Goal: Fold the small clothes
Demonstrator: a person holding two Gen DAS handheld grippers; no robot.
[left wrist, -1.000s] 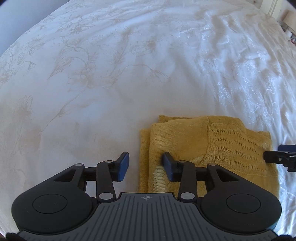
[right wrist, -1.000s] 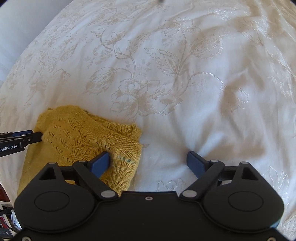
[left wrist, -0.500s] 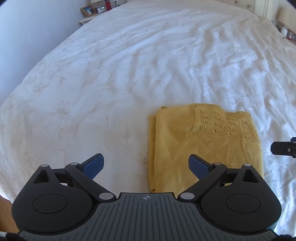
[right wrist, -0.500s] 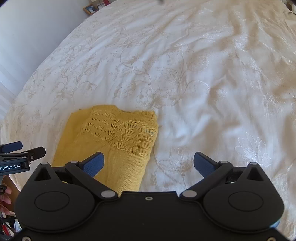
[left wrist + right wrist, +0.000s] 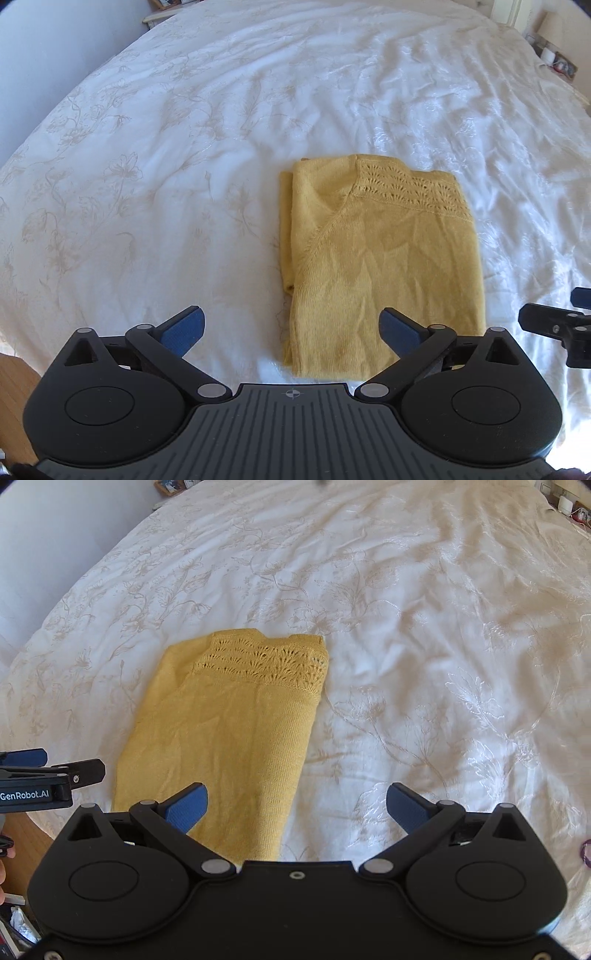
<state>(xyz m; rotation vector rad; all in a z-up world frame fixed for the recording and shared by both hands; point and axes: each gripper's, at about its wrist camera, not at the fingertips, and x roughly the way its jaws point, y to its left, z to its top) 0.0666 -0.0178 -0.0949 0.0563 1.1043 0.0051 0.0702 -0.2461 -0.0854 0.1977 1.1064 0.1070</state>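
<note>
A yellow knitted garment [image 5: 384,254] lies folded flat on a white floral bedspread [image 5: 184,147]. The left gripper [image 5: 291,328] and right gripper [image 5: 297,806] hover above its near edge, jaws spread wide, holding nothing.

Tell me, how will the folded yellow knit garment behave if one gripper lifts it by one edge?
The yellow knit garment would probably flop and unfold, since it is soft layered fabric lying loose. It looks light and thin. Its openwork band may snag on a pad.
</note>
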